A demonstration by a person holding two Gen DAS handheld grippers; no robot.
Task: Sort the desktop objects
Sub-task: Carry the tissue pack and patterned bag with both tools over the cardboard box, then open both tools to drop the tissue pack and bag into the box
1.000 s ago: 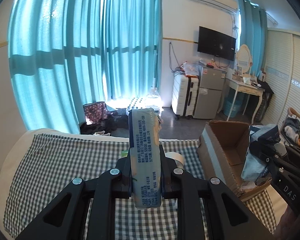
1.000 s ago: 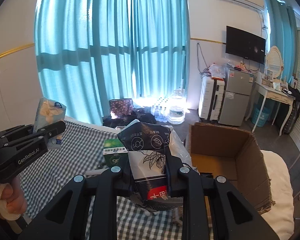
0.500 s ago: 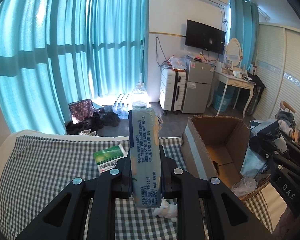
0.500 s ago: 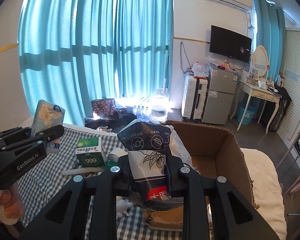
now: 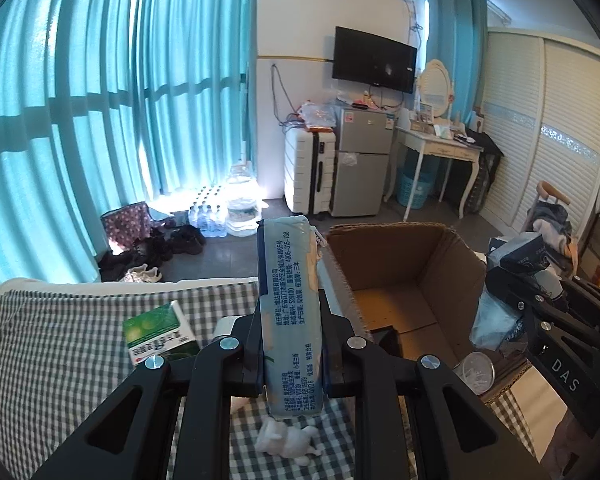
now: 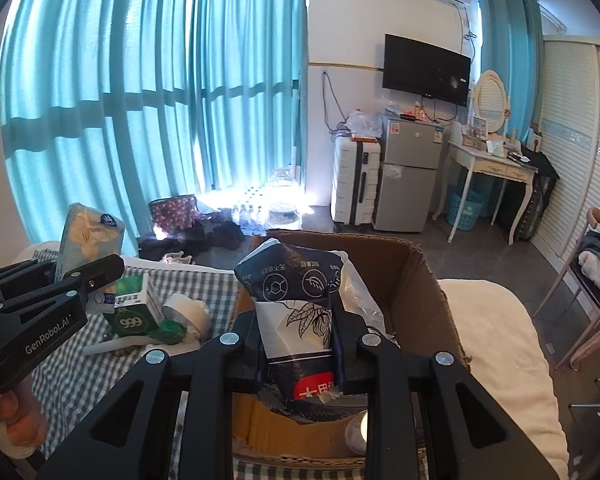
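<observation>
My left gripper (image 5: 292,344) is shut on a pale blue tissue pack (image 5: 290,300), held upright above the checked tablecloth (image 5: 60,360), just left of the open cardboard box (image 5: 395,280). In the right wrist view that same tissue pack (image 6: 88,240) shows at the left. My right gripper (image 6: 300,344) is shut on a dark blue and white pouch (image 6: 296,308), held over the cardboard box (image 6: 419,280). The same pouch (image 5: 515,256) and the right gripper (image 5: 499,304) appear at the right edge of the left wrist view.
A green carton (image 5: 160,332), a small white figurine (image 5: 288,438) and a roll of tape (image 6: 188,312) lie on the tablecloth. A clear round lid (image 5: 473,372) sits at the box's near corner. A white cushion (image 6: 495,344) lies right of the box.
Both grippers have moved to the right towards the box with their loads. The box now fills more of both views, and the pouch hangs over its opening.
</observation>
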